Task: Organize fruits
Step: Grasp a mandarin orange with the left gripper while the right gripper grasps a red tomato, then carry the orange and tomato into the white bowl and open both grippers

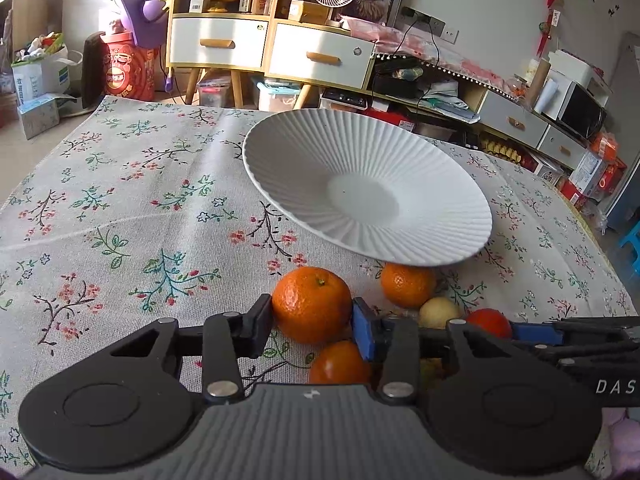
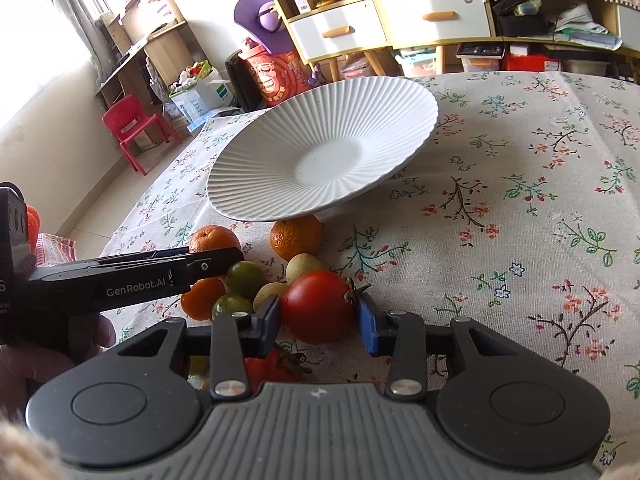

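- My left gripper (image 1: 312, 316) is clamped on a tangerine (image 1: 311, 304): the black pad presses its left side and the blue pad its right, with the fruit resting on the floral tablecloth (image 1: 120, 208).
- I count three tangerines in the left wrist view: the gripped one, a second (image 1: 407, 284) farther right and partly under the plate rim, and a third (image 1: 339, 363) nearer, just behind my blue pad.
- One pale yellowish fruit (image 1: 439, 312) sits right of the second tangerine, touching it or nearly so.
- The white ribbed plate (image 1: 304, 176) stands on the far side of the fruit cluster, empty, its near rim overhanging the second tangerine.
- My right gripper (image 2: 318, 314) holds a red tomato (image 2: 316, 306), dark pad on its left and blue pad on its right; the green stem points right.
- From the right wrist I see two green round fruits (image 2: 245, 278), one nearer (image 2: 231, 305), both left of the tomato.
- Two pale round fruits (image 2: 302, 266) lie just beyond the tomato, one of them (image 2: 266, 292) beside my left pad.
- A second red tomato (image 2: 266, 366) lies partly hidden below my fingers.
- The other gripper's black body crosses the left of this view, reaching into the cluster.
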A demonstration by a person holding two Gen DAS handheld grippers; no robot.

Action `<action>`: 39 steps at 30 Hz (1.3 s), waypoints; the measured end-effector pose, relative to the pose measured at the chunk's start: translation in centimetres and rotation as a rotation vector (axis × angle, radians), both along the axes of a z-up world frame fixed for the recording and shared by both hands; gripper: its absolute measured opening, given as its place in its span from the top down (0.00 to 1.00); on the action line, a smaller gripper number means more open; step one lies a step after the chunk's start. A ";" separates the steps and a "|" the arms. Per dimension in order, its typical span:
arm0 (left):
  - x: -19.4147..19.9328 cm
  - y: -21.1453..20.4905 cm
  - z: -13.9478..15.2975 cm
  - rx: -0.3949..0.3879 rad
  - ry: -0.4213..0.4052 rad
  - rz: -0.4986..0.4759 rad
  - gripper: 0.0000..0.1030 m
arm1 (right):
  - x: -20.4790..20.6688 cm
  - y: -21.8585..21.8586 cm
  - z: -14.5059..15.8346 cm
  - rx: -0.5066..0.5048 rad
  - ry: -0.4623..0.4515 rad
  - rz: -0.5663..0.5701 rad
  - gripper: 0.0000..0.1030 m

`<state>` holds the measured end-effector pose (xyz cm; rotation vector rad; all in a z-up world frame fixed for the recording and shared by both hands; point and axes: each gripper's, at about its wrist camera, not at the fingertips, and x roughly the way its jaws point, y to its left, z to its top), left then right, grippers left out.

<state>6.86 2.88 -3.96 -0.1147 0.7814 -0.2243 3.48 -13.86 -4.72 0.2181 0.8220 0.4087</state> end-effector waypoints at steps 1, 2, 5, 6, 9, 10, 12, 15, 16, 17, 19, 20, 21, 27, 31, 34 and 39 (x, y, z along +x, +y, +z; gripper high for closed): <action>-0.1 0.1 0.1 0.000 0.001 0.005 0.69 | 0.0 0.0 0.1 0.000 0.001 -0.002 0.64; 0.0 0.3 0.2 -0.001 0.001 0.007 0.69 | 0.0 0.0 0.1 0.000 0.000 -0.005 0.64; -0.3 0.5 0.8 -0.006 -0.005 0.012 0.69 | -0.1 -0.3 0.4 0.003 -0.005 -0.022 0.64; -0.5 0.6 1.1 -0.006 -0.011 0.011 0.69 | -0.1 -0.4 0.5 0.006 -0.010 -0.027 0.64; -1.1 0.8 2.0 0.001 -0.034 0.007 0.69 | -0.3 -0.7 1.3 0.015 -0.029 -0.035 0.64; -1.2 0.9 2.2 -0.002 -0.038 0.006 0.69 | -0.4 -0.7 1.6 0.017 -0.040 -0.036 0.64; -1.4 1.0 2.6 -0.007 -0.046 0.004 0.69 | -0.4 -0.8 2.2 0.018 -0.058 -0.037 0.64; -0.9 0.6 3.5 0.001 -0.068 -0.007 0.69 | 0.2 -0.8 3.0 0.010 -0.087 -0.043 0.64; -0.7 0.4 3.8 0.000 -0.076 -0.014 0.69 | 0.6 -0.8 3.3 0.006 -0.098 -0.045 0.64; -0.5 0.1 4.1 0.003 -0.087 -0.025 0.69 | 0.9 -0.8 3.5 0.006 -0.105 -0.045 0.64; 0.1 -0.5 4.6 0.018 -0.113 -0.052 0.69 | 1.8 -0.6 3.7 -0.006 -0.120 -0.040 0.64; 0.6 -0.8 4.7 0.024 -0.120 -0.069 0.69 | 2.3 -0.4 3.8 -0.013 -0.126 -0.041 0.64; 1.2 -1.1 4.6 0.030 -0.121 -0.081 0.69 | 2.8 -0.4 3.9 -0.015 -0.127 -0.044 0.64; 4.6 -2.3 3.3 0.047 -0.116 -0.121 0.69 | 6.4 0.0 3.3 -0.039 -0.121 -0.054 0.64; 6.0 -2.9 2.3 0.074 -0.119 -0.157 0.69 | 7.7 0.4 2.7 -0.076 -0.119 -0.042 0.64; 7.0 -2.9 1.4 0.087 -0.106 -0.166 0.69 | 8.5 0.8 2.3 -0.093 -0.114 -0.034 0.64; 7.5 -2.7 0.5 0.090 -0.112 -0.180 0.69 | 9.4 1.1 1.8 -0.104 -0.103 -0.030 0.64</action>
